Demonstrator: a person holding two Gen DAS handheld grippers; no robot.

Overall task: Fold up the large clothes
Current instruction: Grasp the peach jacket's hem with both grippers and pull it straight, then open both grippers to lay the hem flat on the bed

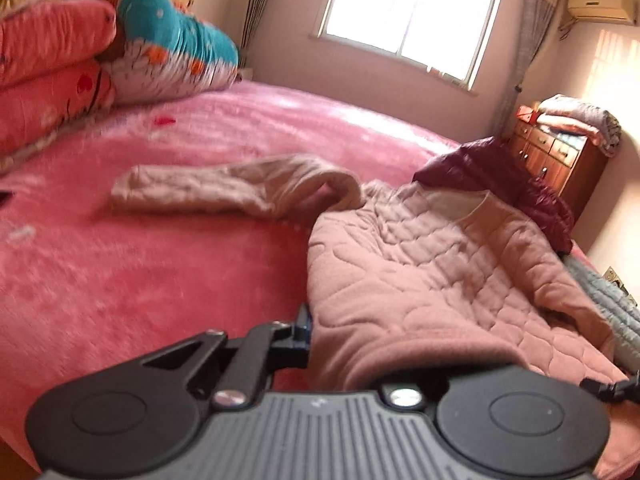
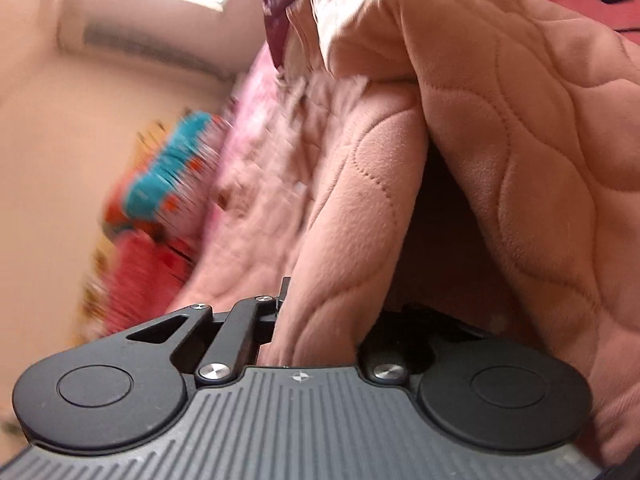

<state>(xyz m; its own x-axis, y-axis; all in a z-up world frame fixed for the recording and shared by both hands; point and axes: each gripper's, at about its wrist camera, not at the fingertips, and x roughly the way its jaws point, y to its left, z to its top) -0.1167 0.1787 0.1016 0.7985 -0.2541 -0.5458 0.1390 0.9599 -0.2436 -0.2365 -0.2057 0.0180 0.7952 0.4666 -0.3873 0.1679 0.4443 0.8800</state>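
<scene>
A large pink quilted top lies on the bed, one sleeve stretched out to the left. My left gripper is shut on the top's near hem, and the cloth drapes over its right finger and hides it. In the right wrist view the same pink top fills the right half, lifted in a fold. My right gripper is shut on a thick bunch of that fabric. Only its left finger shows; the other is buried in cloth. This view is tilted and blurred.
The bed carries a pink plush blanket. Folded red quilts and a teal and white duvet are stacked at its far left. A maroon jacket and a grey quilt lie right of the top. A wooden dresser stands by the wall.
</scene>
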